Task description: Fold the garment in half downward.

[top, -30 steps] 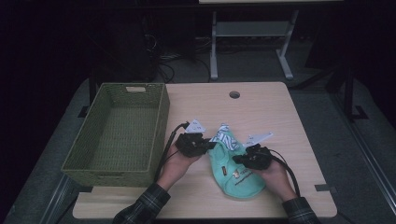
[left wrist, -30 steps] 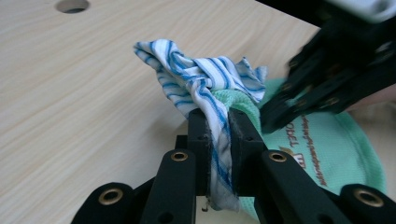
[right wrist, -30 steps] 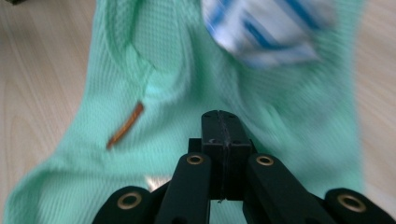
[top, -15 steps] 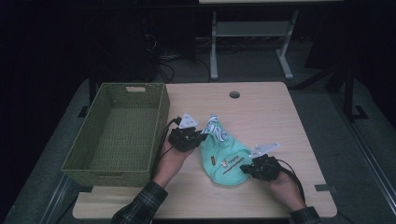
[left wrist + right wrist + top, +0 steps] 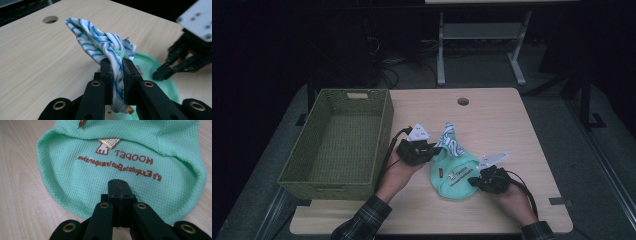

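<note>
A: What's being worked on?

B: A small mint-green garment (image 5: 453, 172) with a blue-and-white striped part (image 5: 451, 139) at its far end. It lies on the wooden table (image 5: 492, 120), toward the near edge, between the two hands and to the right of the basket (image 5: 343, 142).

A: Is it flat?

B: The green part lies flat on the table, with brown stitched lettering (image 5: 120, 162) across it. The striped part is lifted and bunched into a peak above the tabletop.

A: Who has hold of it?

B: The left gripper (image 5: 117, 72) is clamped on the striped cloth; in the left gripper view the fabric runs down between its two black jaws, pinched tight. The right gripper (image 5: 119, 185) has its jaws pressed together, tip resting over the near hem of the green cloth. Whether a fold of fabric is caught between them I cannot tell from its own view.

A: Where are the grippers relative to each other?

B: Left one at the garment's far left corner, right one at its near right edge, the cloth stretched between them. The right gripper shows in the left gripper view, touching the green fabric.

A: And around that?

B: The woven green basket stands at the table's left side, just beside the left hand (image 5: 398, 172). A round hole (image 5: 463, 101) sits in the tabletop at the far edge. Plaid sleeves (image 5: 362, 222) come in from below.
</note>
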A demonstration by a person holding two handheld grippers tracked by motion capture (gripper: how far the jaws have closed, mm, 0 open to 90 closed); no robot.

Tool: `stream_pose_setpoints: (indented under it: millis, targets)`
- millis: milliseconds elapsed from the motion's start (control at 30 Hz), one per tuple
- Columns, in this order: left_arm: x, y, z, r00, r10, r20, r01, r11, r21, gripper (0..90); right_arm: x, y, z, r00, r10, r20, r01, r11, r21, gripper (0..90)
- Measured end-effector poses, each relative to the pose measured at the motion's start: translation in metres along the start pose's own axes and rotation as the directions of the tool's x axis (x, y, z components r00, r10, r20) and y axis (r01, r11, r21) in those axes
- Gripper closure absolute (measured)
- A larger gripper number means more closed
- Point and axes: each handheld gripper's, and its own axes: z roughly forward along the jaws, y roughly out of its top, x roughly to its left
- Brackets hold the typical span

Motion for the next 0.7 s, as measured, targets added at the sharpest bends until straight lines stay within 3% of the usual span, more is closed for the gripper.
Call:
stream_pose_setpoints:
  millis: [333,533,700]
  targets:
    - [-0.011,0.0,0.007,0.9938,-0.013,0.11,0.012,0.9999,0.009,80.2,-0.001,0.0,0.0,1.0,0.008,-0.002,-0.008,1.0,-0.001,89.7]
    - [-0.019,-0.003,0.013,0.991,-0.006,0.134,0.002,0.9996,0.027,80.2,-0.002,-0.001,-0.002,0.9999,0.01,0.008,-0.01,1.0,-0.007,89.6]
    - [-0.026,-0.007,0.022,0.9873,0.012,0.159,-0.02,0.9986,0.048,80.2,-0.014,-0.006,-0.017,0.9981,0.049,0.037,-0.048,0.998,-0.044,89.6]
